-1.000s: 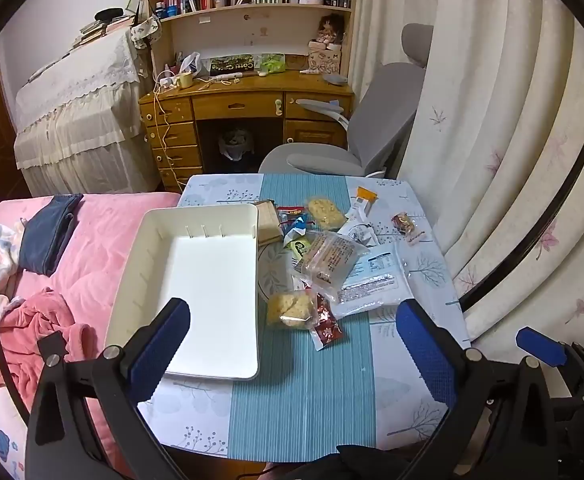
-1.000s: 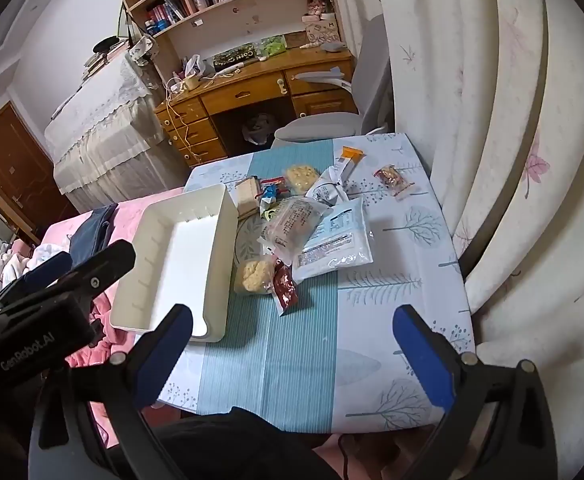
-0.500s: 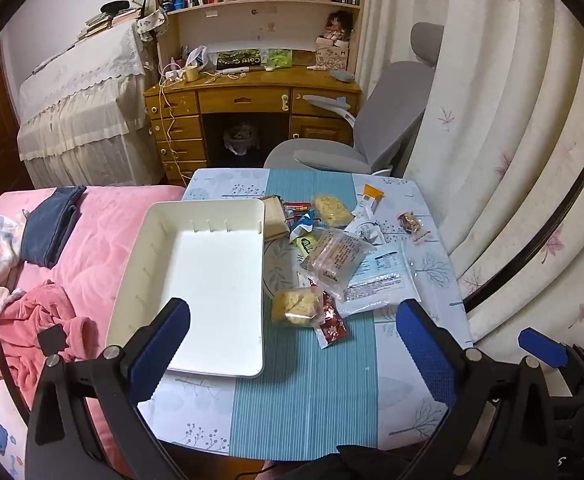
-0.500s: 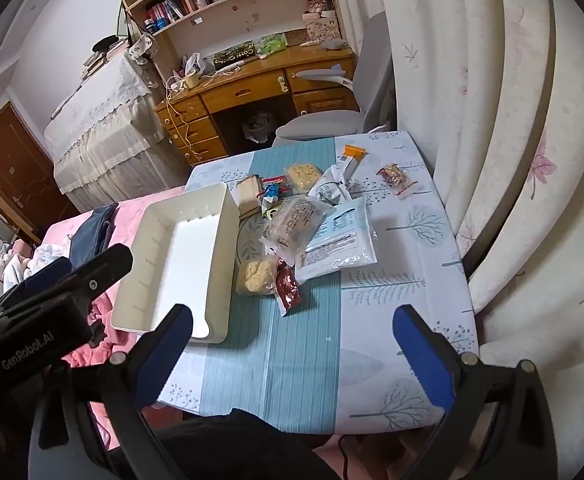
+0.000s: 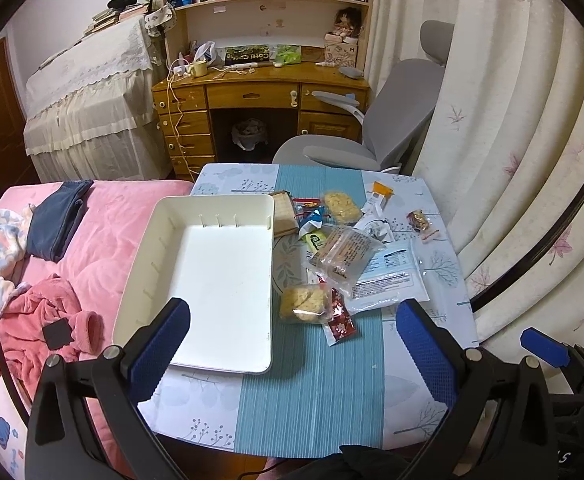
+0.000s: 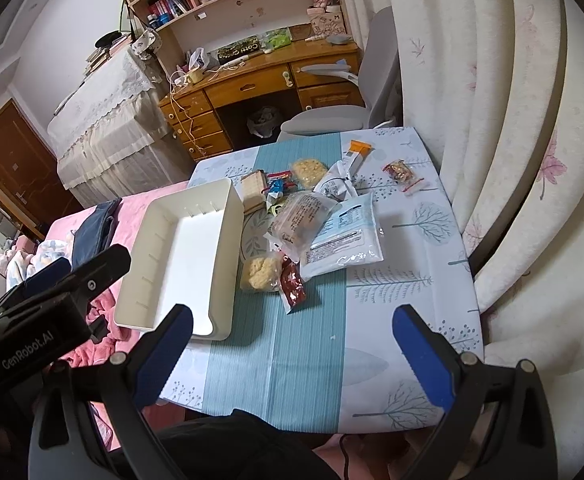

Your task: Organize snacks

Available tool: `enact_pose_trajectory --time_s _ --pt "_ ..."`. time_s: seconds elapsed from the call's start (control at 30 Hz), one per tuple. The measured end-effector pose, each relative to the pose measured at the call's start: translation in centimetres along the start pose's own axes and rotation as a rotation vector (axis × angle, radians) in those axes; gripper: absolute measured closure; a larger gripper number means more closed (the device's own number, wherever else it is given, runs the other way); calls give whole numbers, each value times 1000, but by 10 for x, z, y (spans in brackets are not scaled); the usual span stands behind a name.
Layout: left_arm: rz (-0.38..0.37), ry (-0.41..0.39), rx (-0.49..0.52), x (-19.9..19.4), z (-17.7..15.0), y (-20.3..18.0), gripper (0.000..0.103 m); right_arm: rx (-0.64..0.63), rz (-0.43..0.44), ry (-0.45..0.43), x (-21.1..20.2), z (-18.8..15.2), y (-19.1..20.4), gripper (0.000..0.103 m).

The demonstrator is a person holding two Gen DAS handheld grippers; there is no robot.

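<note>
Overhead, both grippers, left gripper point(image 5: 292, 336) and right gripper point(image 6: 292, 336), spread wide, holding nothing. White tray point(image 5: 268, 280) on table's left, long axis toward desk point(image 5: 252, 92); snack pile point(image 5: 343, 248) just right. Only right view showed door point(image 6: 16, 160).

Our left gripper point(image 5: 292, 336) hangs wide open above the table point(image 5: 311, 400); white tray point(image 5: 212, 272) ahead-left, snack packets point(image 5: 343, 256) ahead-right of it.
</note>
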State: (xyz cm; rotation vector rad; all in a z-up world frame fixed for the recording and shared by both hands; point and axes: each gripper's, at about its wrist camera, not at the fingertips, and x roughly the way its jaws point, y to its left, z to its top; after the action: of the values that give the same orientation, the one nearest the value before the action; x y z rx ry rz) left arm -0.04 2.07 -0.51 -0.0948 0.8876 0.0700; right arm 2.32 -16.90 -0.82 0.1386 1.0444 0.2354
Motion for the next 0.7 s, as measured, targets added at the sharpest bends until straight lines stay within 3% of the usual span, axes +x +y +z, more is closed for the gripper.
enact_pose_trajectory --time_s 0.7 --pt "-43 61 -16 15 0 7 1 91 -15 6 -6 -1 -11 3"
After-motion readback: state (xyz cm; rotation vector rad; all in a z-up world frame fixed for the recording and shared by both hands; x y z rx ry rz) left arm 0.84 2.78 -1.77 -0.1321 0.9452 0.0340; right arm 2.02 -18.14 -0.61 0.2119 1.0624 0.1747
